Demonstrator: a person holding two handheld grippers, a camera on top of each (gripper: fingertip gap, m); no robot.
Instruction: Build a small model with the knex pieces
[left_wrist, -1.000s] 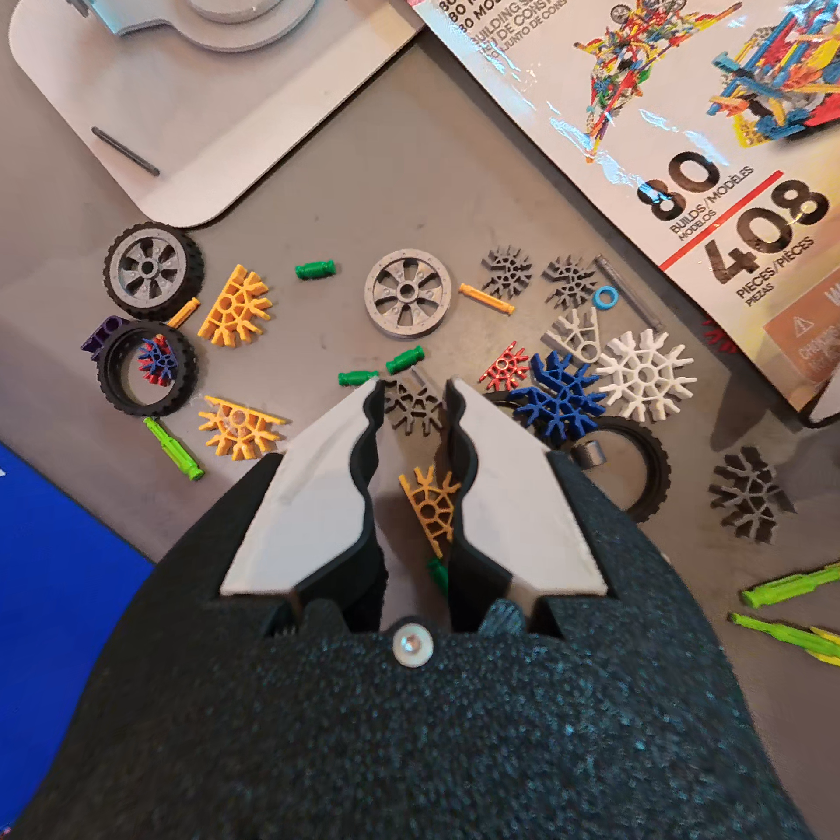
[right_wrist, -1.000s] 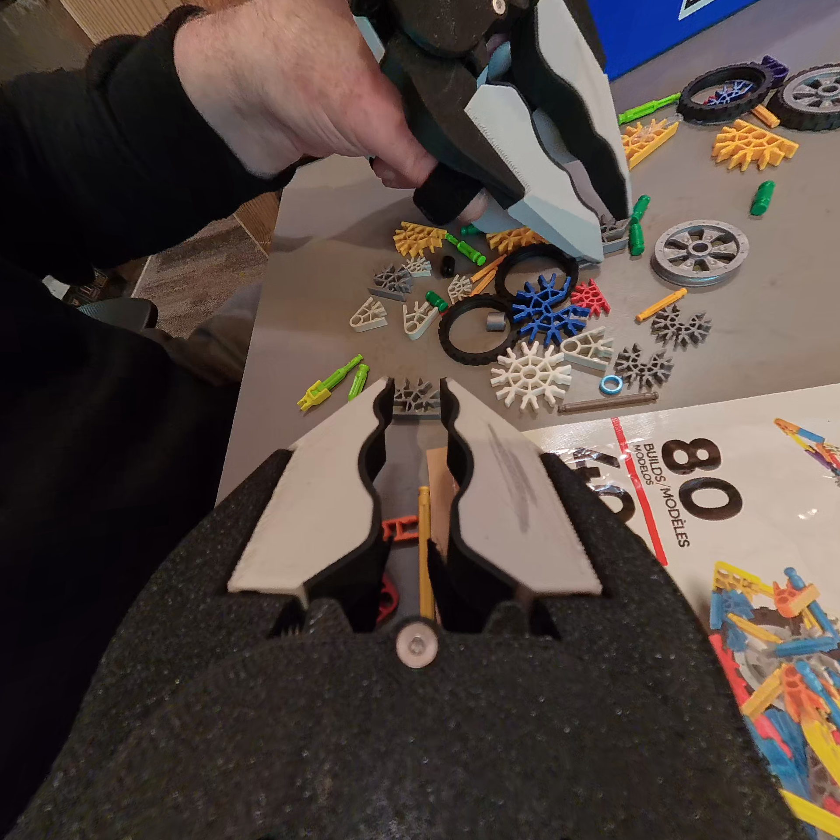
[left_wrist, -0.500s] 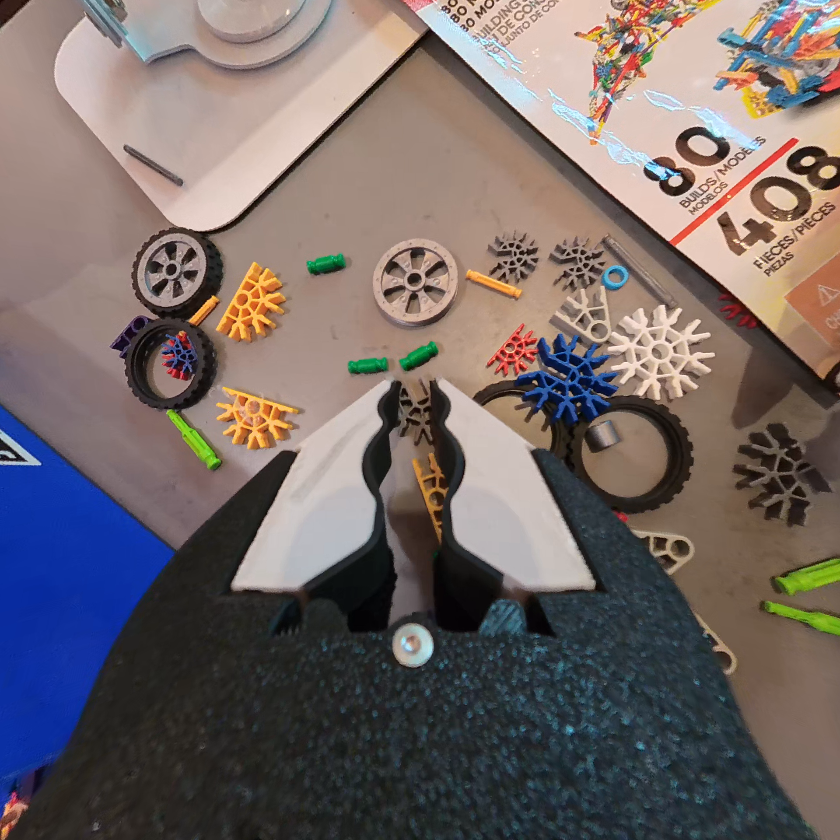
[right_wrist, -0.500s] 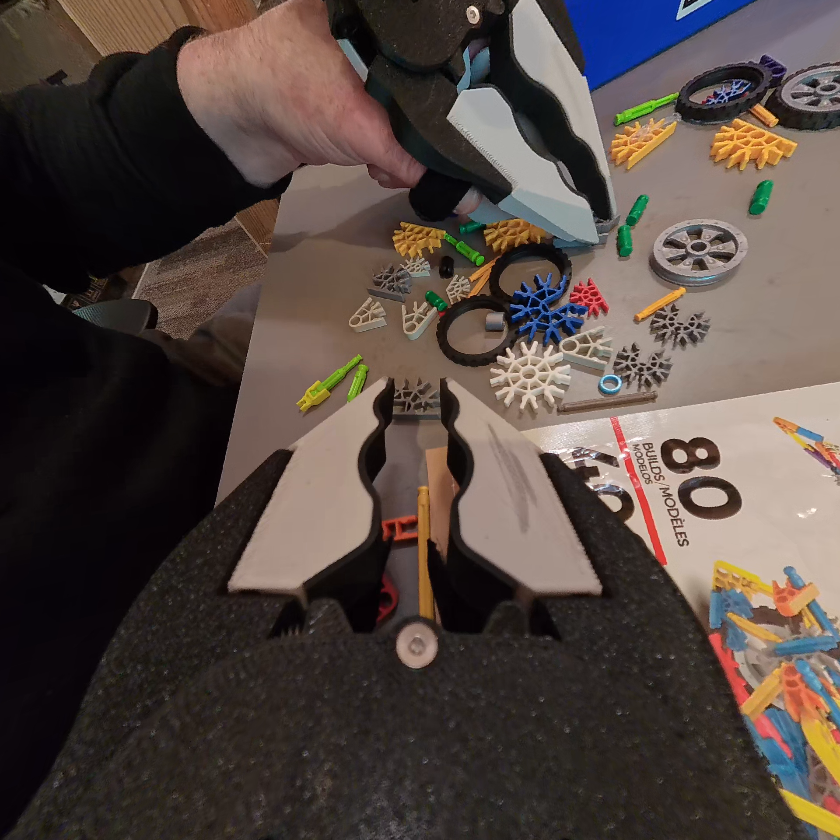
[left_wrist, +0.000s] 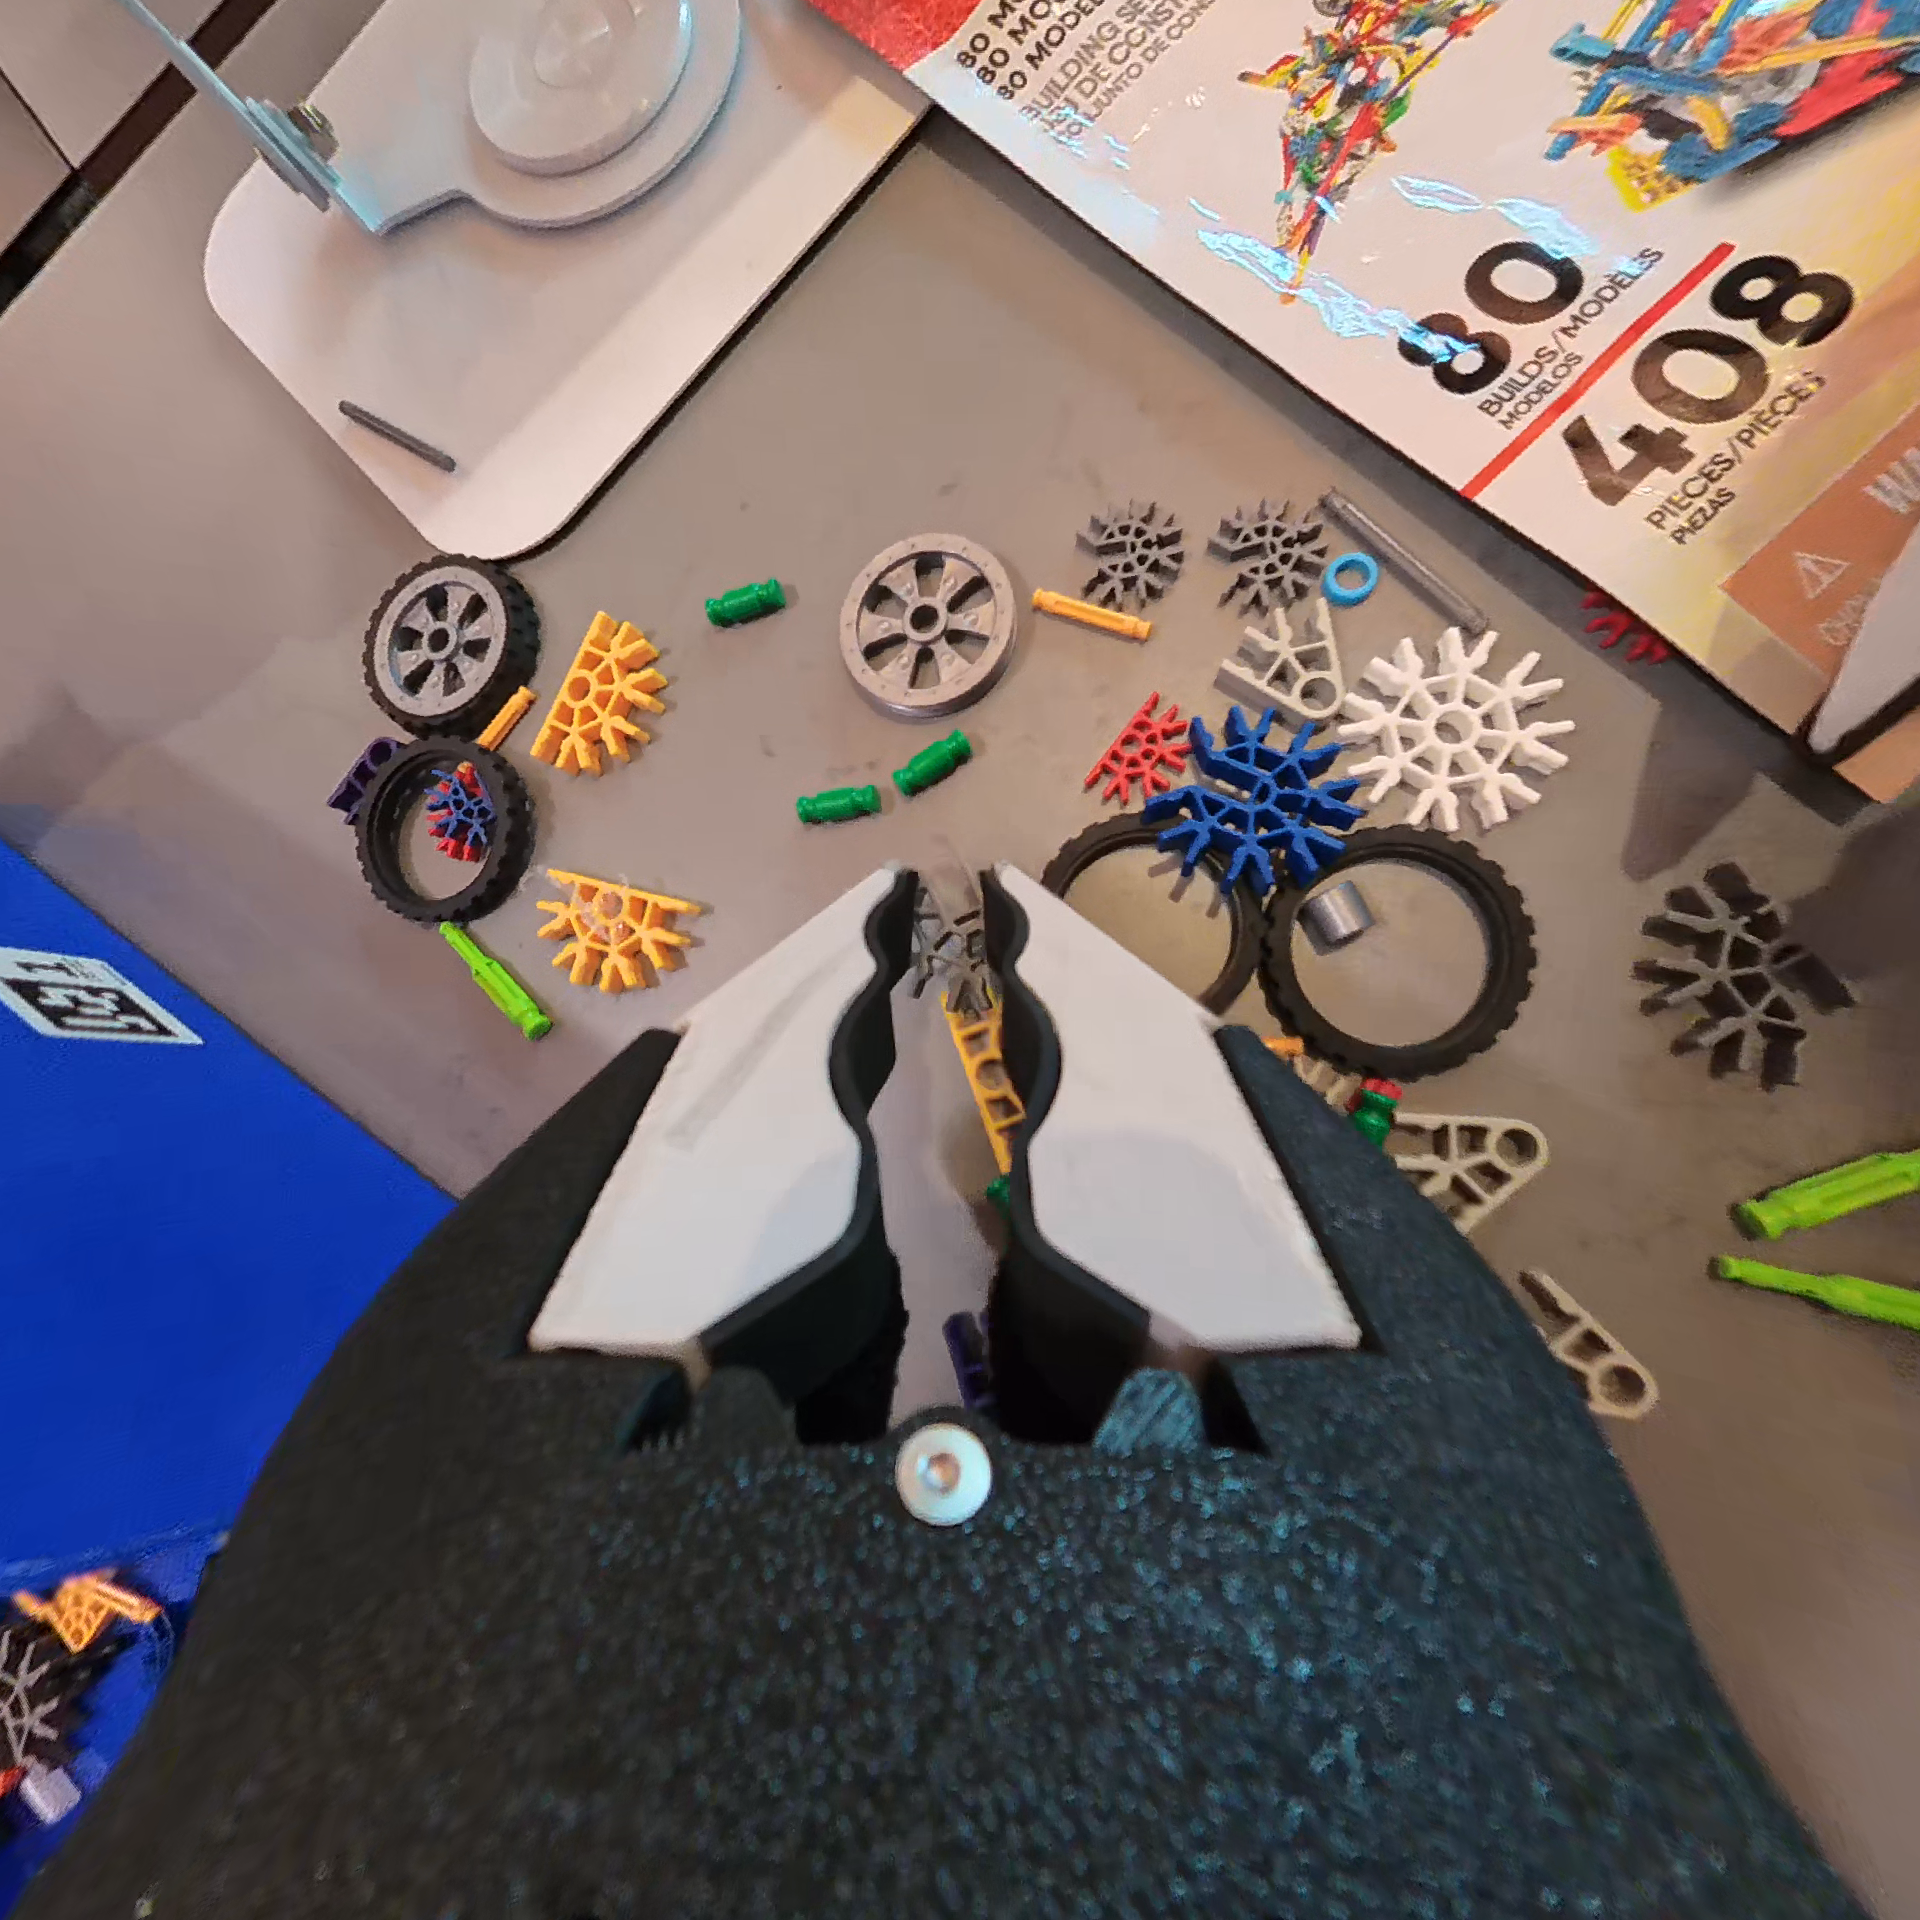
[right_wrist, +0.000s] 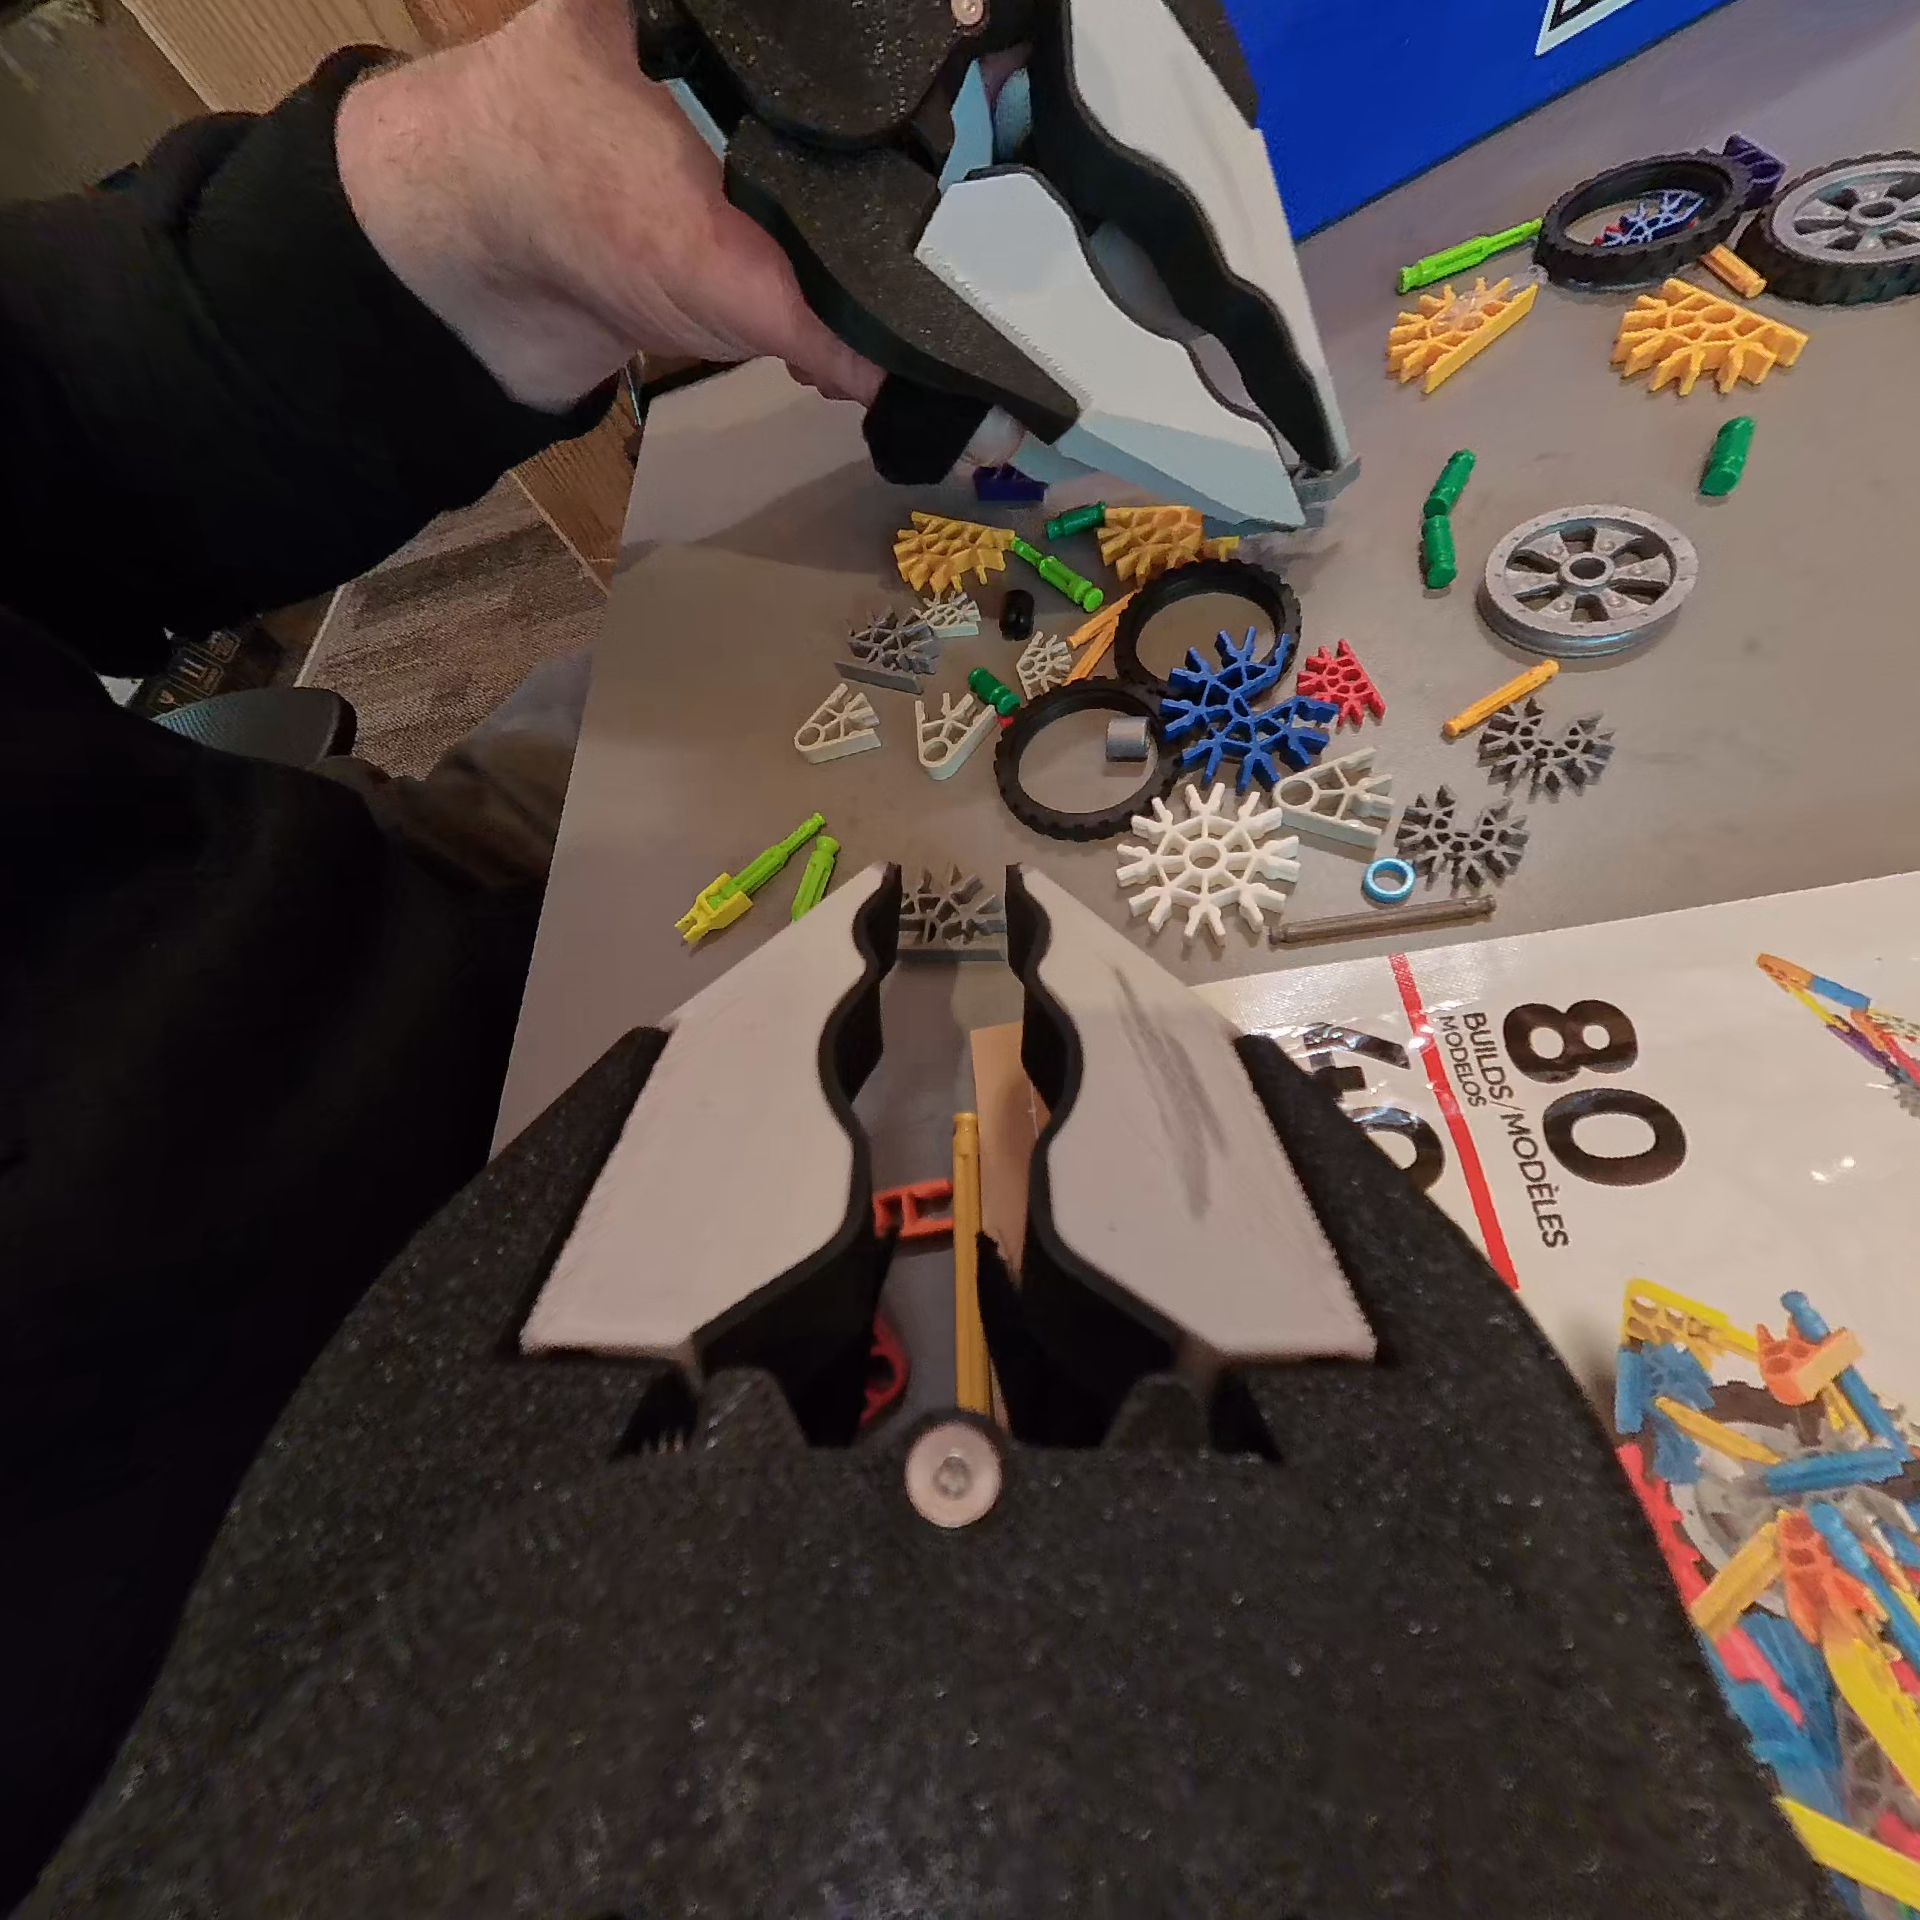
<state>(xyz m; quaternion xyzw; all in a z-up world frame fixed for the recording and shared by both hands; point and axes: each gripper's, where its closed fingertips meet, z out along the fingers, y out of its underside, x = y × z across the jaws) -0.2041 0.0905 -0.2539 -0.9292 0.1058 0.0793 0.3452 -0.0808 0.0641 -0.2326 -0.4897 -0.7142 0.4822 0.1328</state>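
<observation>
My left gripper (left_wrist: 943, 883) is shut on a small grey snowflake connector (left_wrist: 951, 951) and holds it just above the grey table (left_wrist: 935, 395). It also shows in the right wrist view (right_wrist: 1320, 483), held by a hand (right_wrist: 582, 239), with the grey piece (right_wrist: 1325, 486) at its tip. A yellow connector (left_wrist: 987, 1070) lies on the table under its fingers. My right gripper (right_wrist: 951, 883) is open and empty, above the table's near edge. A dark grey connector (right_wrist: 951, 914) lies flat just beyond its tips. A yellow rod (right_wrist: 966, 1247) and an orange piece (right_wrist: 914, 1210) lie below it.
Loose parts cover the table: black tyres (left_wrist: 1392, 956), a grey wheel (left_wrist: 925, 623), blue (left_wrist: 1257, 790) and white (left_wrist: 1455, 727) snowflakes, yellow fans (left_wrist: 603, 696), green rods (left_wrist: 930, 764). The set's box (left_wrist: 1558, 260) lies at the right, a blue box (left_wrist: 156, 1195) at the left, a white base (left_wrist: 499, 260) behind. The grippers' ends are close to 12 cm from one another. The yellow rod (right_wrist: 966, 1247) lies around 7 cm away from my right fingertips.
My left gripper has shut on the grey snowflake connector and lifted it up off the table. The right gripper has not moved.
</observation>
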